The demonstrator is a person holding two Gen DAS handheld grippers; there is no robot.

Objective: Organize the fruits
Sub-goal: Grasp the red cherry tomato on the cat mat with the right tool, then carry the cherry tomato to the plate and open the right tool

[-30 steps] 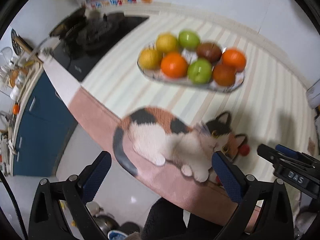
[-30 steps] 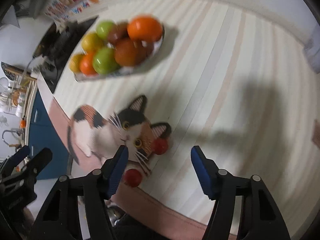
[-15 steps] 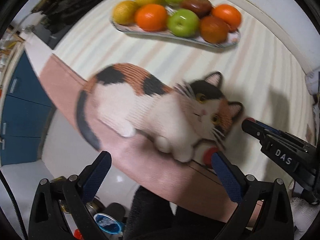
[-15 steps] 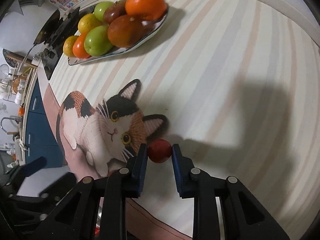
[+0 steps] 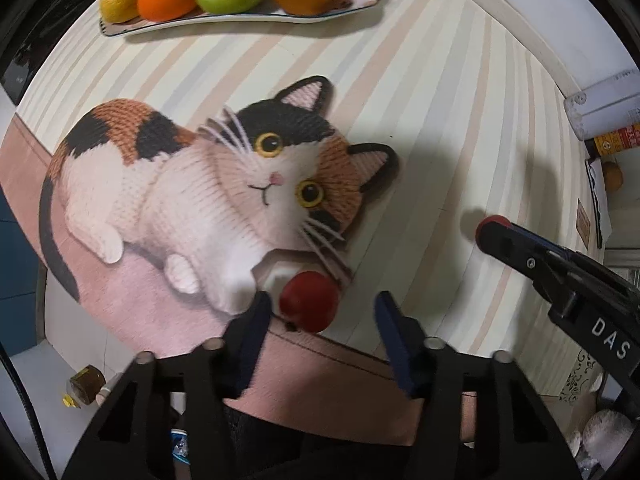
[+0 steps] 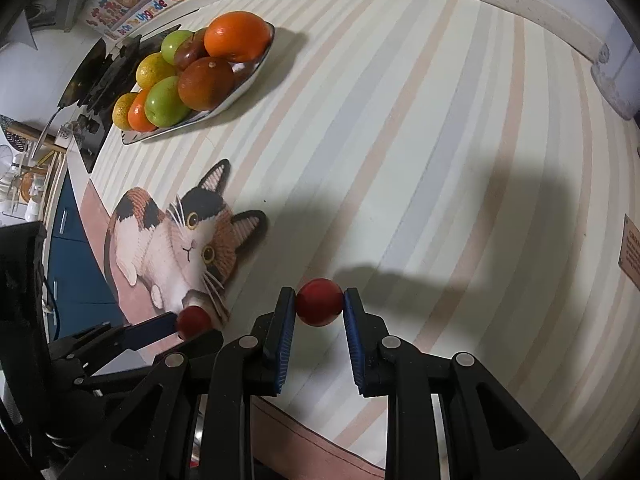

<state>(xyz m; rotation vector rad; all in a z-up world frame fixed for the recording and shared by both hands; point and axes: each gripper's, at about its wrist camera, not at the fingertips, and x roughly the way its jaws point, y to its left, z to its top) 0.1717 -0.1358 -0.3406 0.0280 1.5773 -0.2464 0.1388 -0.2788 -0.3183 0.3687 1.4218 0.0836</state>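
Both wrist views look down closely on the striped tablecloth (image 5: 420, 92), sharing the cat mat (image 6: 176, 248).

Home kitchen, by the look of it. Black glass cooktop (image 6: 96, 92) w/ burner grates is set into the white counter, dark blue cabinet fronts (image 6: 70, 240) below. Wire dish rack w/ cups & crockery (image 6: 24, 176) at far left. Striped pastel tablecloth w/ calico cat print (image 6: 400, 140) covers the worktop; an oval white platter (image 6: 208, 118) piled w/ oranges, green apples & lemons sits on it. Colourful cartoon sticker w/ lettering (image 6: 128, 4) on the white wall behind. White plastic bottle w/ red-yellow label (image 5: 604, 108) lies at the counter's edge.
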